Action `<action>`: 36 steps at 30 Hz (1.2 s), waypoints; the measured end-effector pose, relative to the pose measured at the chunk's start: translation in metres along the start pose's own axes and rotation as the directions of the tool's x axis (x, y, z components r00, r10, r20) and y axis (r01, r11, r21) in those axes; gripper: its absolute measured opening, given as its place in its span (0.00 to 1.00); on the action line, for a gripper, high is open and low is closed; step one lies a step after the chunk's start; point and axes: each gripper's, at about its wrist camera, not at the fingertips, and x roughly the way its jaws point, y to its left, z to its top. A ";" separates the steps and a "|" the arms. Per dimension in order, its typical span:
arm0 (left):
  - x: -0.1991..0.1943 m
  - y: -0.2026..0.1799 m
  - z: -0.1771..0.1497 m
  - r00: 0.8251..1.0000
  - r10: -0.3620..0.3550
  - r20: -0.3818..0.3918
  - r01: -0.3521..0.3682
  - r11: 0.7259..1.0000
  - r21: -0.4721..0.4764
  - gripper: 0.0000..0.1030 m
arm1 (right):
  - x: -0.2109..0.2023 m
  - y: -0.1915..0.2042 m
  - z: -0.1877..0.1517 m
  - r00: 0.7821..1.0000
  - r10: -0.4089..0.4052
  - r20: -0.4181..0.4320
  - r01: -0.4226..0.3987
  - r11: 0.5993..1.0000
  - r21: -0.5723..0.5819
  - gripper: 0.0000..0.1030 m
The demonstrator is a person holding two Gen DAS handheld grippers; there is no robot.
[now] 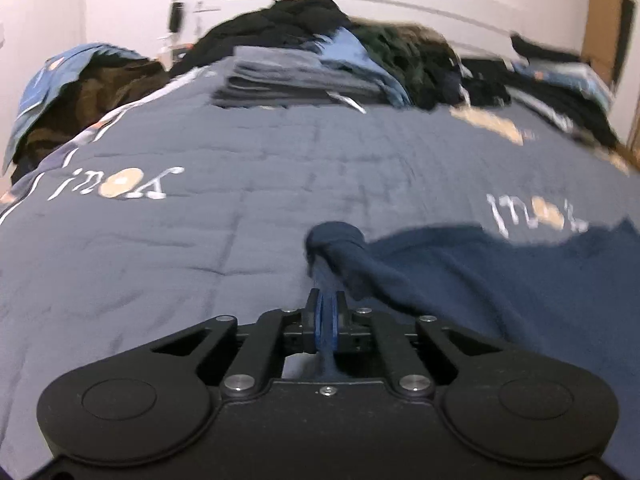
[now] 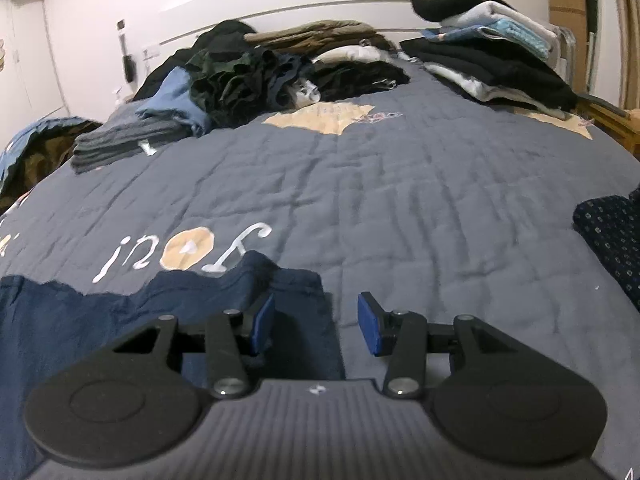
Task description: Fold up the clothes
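Note:
A dark navy garment (image 1: 500, 276) lies on the grey-blue quilt (image 1: 200, 240). My left gripper (image 1: 327, 312) is shut on a bunched corner of it, and a strip of the cloth runs between the blue pads and back under the gripper. In the right wrist view the same navy garment (image 2: 140, 312) is spread flat at the lower left. My right gripper (image 2: 316, 320) stands open over its right edge. The left pad (image 2: 264, 324) is above the cloth and the right pad (image 2: 370, 324) above bare quilt. Nothing is pinched between them.
A folded grey stack (image 2: 120, 140) and a heap of dark unfolded clothes (image 2: 248, 76) lie at the far side of the bed. Folded piles (image 2: 492, 60) sit at the far right. A dark patterned cloth (image 2: 612, 240) lies at the right edge.

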 end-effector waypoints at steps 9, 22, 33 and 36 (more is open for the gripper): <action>0.000 0.013 0.003 0.999 -0.039 -0.031 0.038 0.998 -0.053 0.25 | 0.008 0.004 -0.003 1.000 0.007 -0.016 -0.007 1.000 -0.009 0.44; 0.012 -0.006 -0.002 0.995 -0.081 -0.063 0.080 0.996 -0.028 0.05 | 0.007 0.005 -0.005 1.000 0.023 -0.012 -0.023 1.000 -0.002 0.44; 0.014 -0.003 -0.004 0.993 -0.092 -0.078 0.089 0.995 -0.047 0.05 | 0.003 -0.015 0.007 0.996 0.084 0.018 -0.084 0.996 0.028 0.44; 0.015 -0.003 -0.004 0.992 -0.093 -0.082 0.089 0.995 -0.047 0.05 | 0.012 -0.006 0.001 0.995 0.103 -0.004 -0.103 0.994 -0.021 0.44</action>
